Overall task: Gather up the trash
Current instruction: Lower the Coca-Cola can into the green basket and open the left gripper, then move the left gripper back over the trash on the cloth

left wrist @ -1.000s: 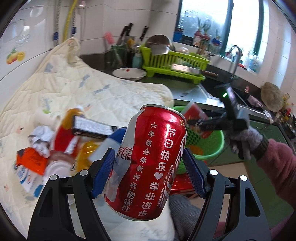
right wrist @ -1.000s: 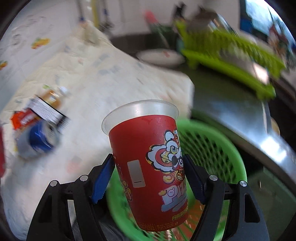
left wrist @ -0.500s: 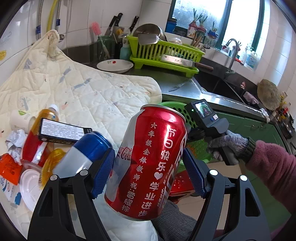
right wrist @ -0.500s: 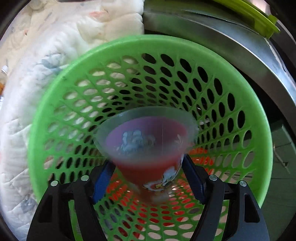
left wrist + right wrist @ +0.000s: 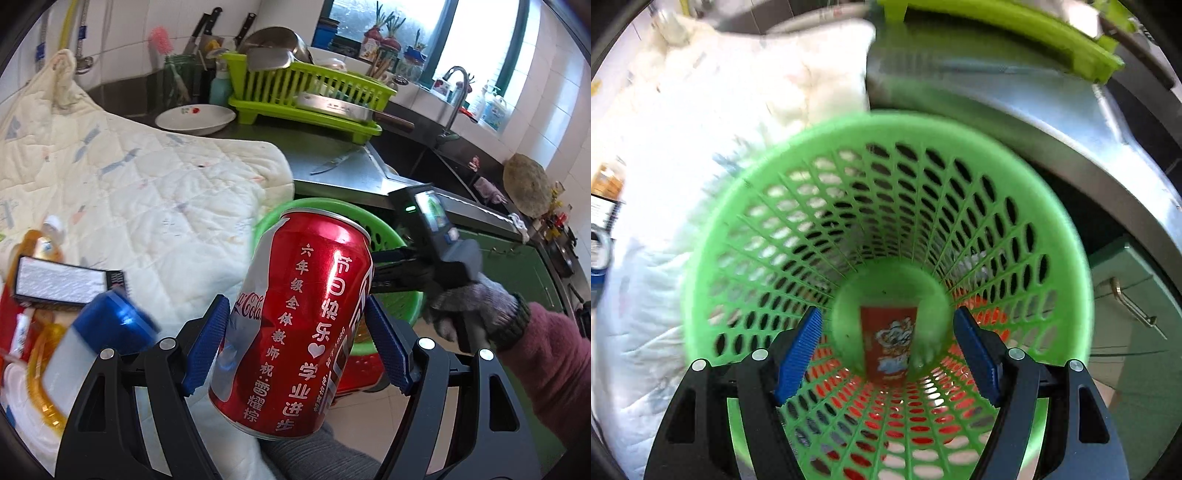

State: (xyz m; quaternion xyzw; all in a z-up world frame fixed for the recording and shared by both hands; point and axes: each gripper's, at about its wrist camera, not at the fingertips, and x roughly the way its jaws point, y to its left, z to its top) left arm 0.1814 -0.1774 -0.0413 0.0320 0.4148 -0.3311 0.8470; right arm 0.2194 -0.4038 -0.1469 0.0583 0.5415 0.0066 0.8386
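My left gripper (image 5: 295,347) is shut on a red Coca-Cola can (image 5: 299,317) and holds it upright, off the left side of the green mesh basket (image 5: 402,306). My right gripper (image 5: 886,354) is open and empty, pointing down into the green basket (image 5: 1067,236). The red paper cup (image 5: 888,341) lies at the basket's bottom. In the left wrist view the right gripper (image 5: 410,266) reaches over the basket rim.
A white quilt (image 5: 129,184) covers the counter at left, with a pile of trash on it: a blue can (image 5: 107,332), orange bottles (image 5: 40,243) and wrappers. A steel counter (image 5: 340,166), a white plate (image 5: 195,118), a green dish rack (image 5: 314,96) and a sink lie behind.
My right gripper swung over the basket, tilted down and let go of the red cup, which dropped to the basket's bottom. My left gripper kept the can and shifted slightly toward the basket.
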